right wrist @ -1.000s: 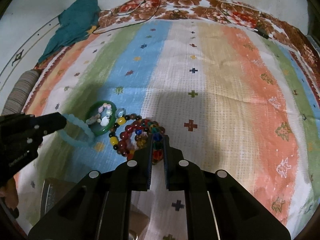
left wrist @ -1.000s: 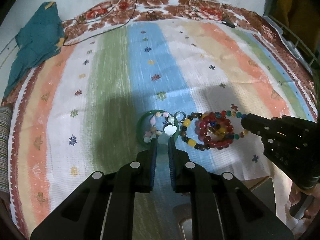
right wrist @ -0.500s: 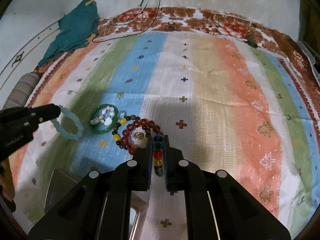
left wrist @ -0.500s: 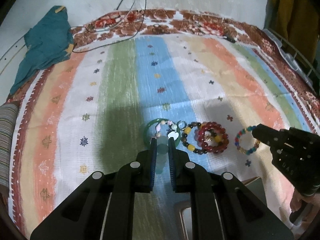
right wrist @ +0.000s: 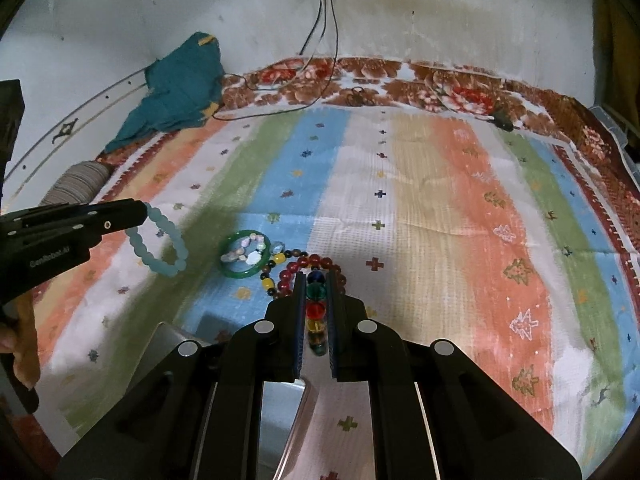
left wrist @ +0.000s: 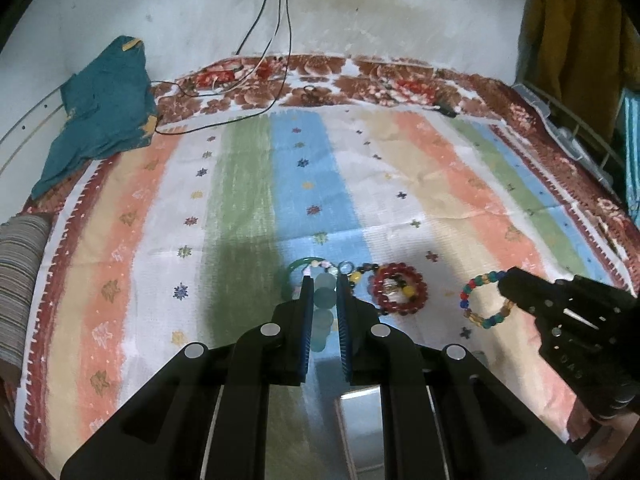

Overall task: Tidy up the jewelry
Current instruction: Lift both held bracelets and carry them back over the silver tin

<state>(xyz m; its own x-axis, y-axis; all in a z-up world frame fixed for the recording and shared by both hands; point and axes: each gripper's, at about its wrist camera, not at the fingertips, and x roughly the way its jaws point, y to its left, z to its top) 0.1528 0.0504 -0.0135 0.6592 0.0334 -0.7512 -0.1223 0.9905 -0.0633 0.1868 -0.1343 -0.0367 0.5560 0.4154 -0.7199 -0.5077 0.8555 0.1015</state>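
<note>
My left gripper [left wrist: 322, 280] is shut on a pale blue bead bracelet [left wrist: 324, 300], which hangs from its tip above the cloth in the right wrist view [right wrist: 160, 246]. My right gripper [right wrist: 314, 278] is shut on a multicoloured bead bracelet [right wrist: 316, 312], seen hanging from it in the left wrist view [left wrist: 482, 300]. On the striped cloth [left wrist: 248, 208] lie a green bangle [right wrist: 244, 254] with a pastel bead bracelet inside it, a dark and yellow bead bracelet [right wrist: 270, 272] and a red bead bracelet [left wrist: 400, 288].
A shiny metal tray edge [right wrist: 168, 336] shows under both grippers at the near side. A teal cloth [left wrist: 100, 124] and black cables [left wrist: 256, 92] lie at the far end. A striped cushion [left wrist: 16, 280] is at the left.
Both grippers have risen and pulled back with their bracelets. The multicoloured bracelet came off the pile to the right; the pale blue one lifted away to the left.
</note>
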